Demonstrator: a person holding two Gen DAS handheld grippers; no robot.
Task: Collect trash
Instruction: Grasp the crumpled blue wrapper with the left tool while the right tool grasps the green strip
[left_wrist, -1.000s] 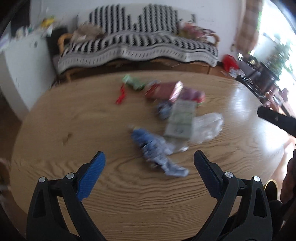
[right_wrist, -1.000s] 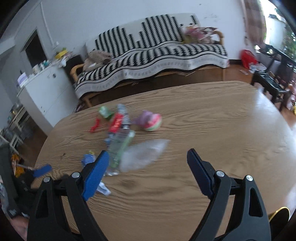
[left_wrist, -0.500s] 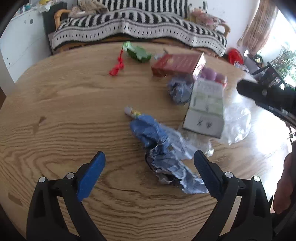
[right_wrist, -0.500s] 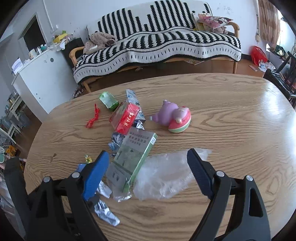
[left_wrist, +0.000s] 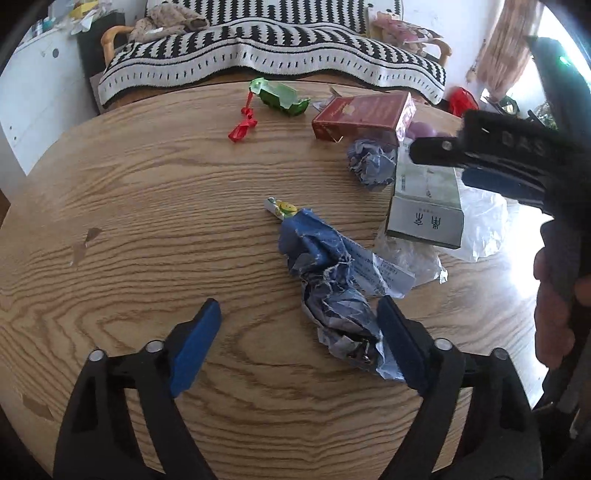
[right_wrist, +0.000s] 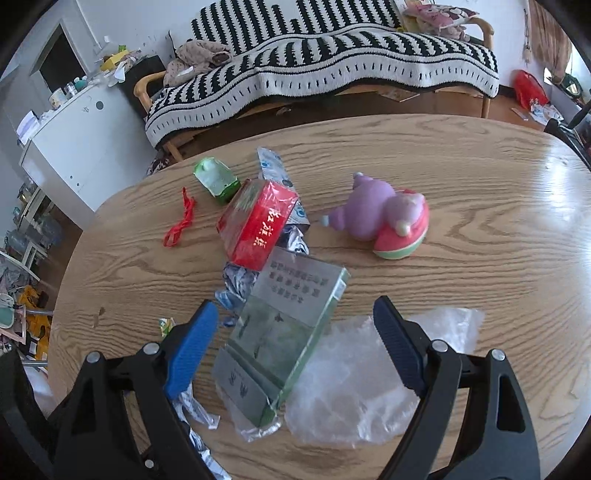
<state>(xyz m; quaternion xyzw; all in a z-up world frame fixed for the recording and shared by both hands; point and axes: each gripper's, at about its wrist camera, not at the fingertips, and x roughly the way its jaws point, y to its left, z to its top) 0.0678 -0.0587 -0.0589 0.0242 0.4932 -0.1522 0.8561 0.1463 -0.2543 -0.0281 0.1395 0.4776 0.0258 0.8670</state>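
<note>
A crumpled blue wrapper (left_wrist: 325, 273) lies on the wooden table (left_wrist: 147, 206). My left gripper (left_wrist: 297, 317) hangs low over it with its jaws closing. The wrapper's near end sits between them against the right pad, and the left pad is clear of it. My right gripper (right_wrist: 295, 314) stands open over a grey-green box (right_wrist: 288, 325) that rests on a clear plastic bag (right_wrist: 369, 384). Beyond lie a red box (right_wrist: 258, 225), a green wrapper (right_wrist: 216, 179) and a red string (right_wrist: 181, 223).
A purple and pink toy (right_wrist: 384, 218) sits right of the red box. A crumpled grey-blue paper ball (left_wrist: 369, 166) lies by the boxes. A striped sofa (right_wrist: 332, 62) stands behind the table, a white cabinet (right_wrist: 74, 147) at left. A person's hand (left_wrist: 554, 314) holds the right gripper.
Both grippers have dropped closer to the table. The left jaws have narrowed around the blue wrapper's end. The right gripper has shifted over the grey-green box and plastic bag.
</note>
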